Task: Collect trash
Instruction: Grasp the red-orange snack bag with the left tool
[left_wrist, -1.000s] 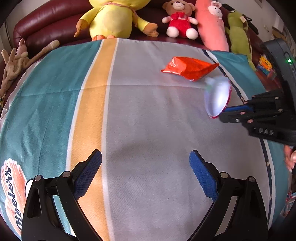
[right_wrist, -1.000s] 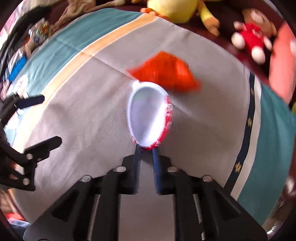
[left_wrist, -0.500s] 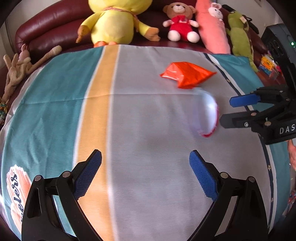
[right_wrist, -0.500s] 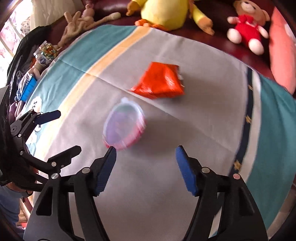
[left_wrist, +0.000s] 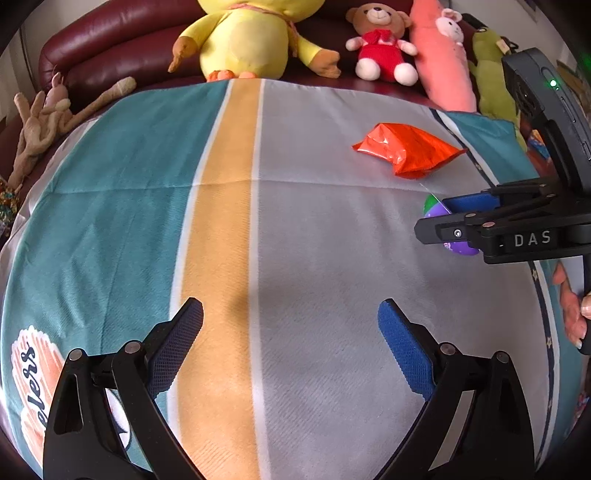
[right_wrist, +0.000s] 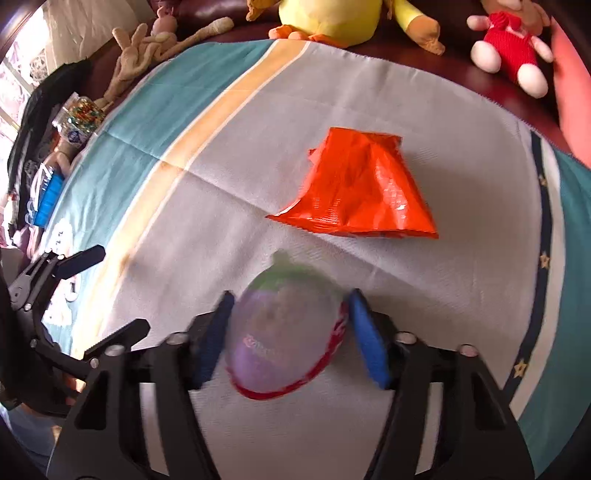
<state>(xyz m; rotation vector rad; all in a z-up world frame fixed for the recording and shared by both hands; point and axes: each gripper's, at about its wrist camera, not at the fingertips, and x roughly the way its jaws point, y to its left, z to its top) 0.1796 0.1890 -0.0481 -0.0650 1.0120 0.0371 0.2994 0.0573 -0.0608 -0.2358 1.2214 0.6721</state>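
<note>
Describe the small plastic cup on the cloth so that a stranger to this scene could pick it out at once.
Start at the striped cloth spread in front of the row of plush toys, and find the crumpled orange snack bag on its grey part. Just nearer than the bag, between the closing jaws of the right gripper, lies the cup. It is the only translucent, rounded thing there, purplish with green at one end and a red rim.

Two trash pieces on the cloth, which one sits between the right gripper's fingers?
The round purple-and-green plastic cup with a red rim, between the closing right gripper. The crumpled orange foil snack bag lies farther away on the striped cloth, nothing around it.
</note>
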